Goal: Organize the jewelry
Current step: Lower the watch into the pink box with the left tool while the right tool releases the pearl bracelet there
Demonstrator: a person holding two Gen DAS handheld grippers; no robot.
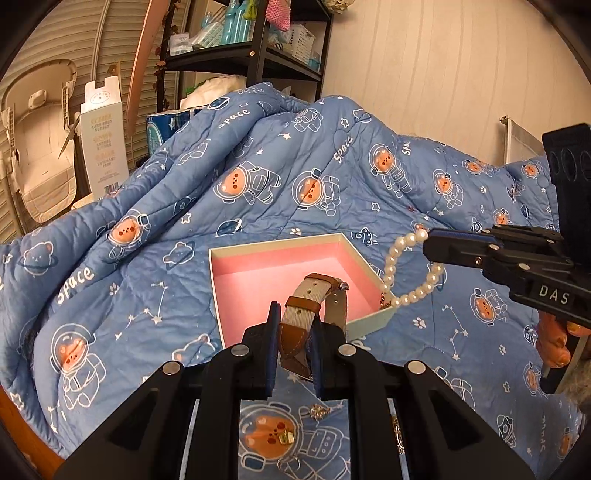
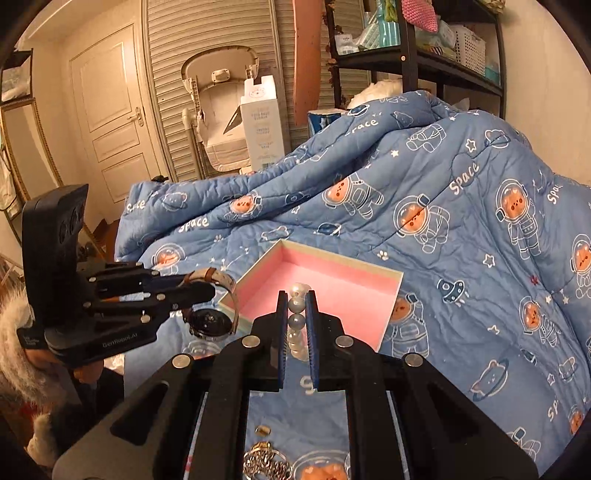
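On the bed, atop a blue quilt point(image 1: 155, 206), sits an open box point(image 1: 364, 320) w/ pink lining. Left gripper point(image 1: 293, 332) is clamped on a watch point(image 1: 314, 295) by its strap — watch hangs just over the box's near edge. Right gripper point(image 2: 297, 314) pinches a pearl bracelet point(image 2: 297, 321), raised beside the box. More jewelry point(image 2: 264, 461) lies on the quilt, near side.

panelled door point(image 2: 110, 122), black shelving point(image 2: 417, 55), slatted wall point(image 2: 207, 33)

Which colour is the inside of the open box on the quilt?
Pink inside the box, with a pale rim; the left wrist view shows it best.
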